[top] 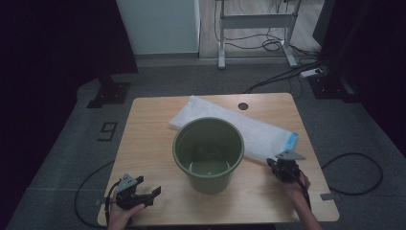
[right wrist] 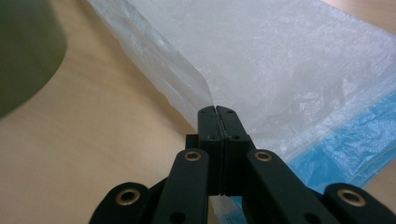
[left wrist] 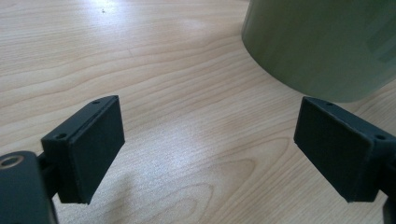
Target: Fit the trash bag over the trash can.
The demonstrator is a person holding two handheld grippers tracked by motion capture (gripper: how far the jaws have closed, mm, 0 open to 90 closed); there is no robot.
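Observation:
A green plastic bucket (top: 208, 153) stands upright and empty in the middle of the wooden table (top: 148, 143). Behind it lies a flat white plastic bag (top: 239, 125) with a blue band (top: 291, 141) at its right end. My right gripper (top: 279, 165) is at the bag's near right corner, its jaws pressed together on the edge of the white plastic bag (right wrist: 261, 65), beside the blue band (right wrist: 341, 144). My left gripper (top: 148, 191) rests near the table's front left with its pads (left wrist: 93, 144) wide apart over bare wood, the bucket's wall (left wrist: 322, 42) ahead to its right.
A round dark cable hole (top: 243, 106) sits near the table's far edge. Cables (top: 354, 177) trail over the grey carpet on both sides. A white desk frame (top: 256, 28) and a dark stand base (top: 109, 93) are on the floor beyond the table.

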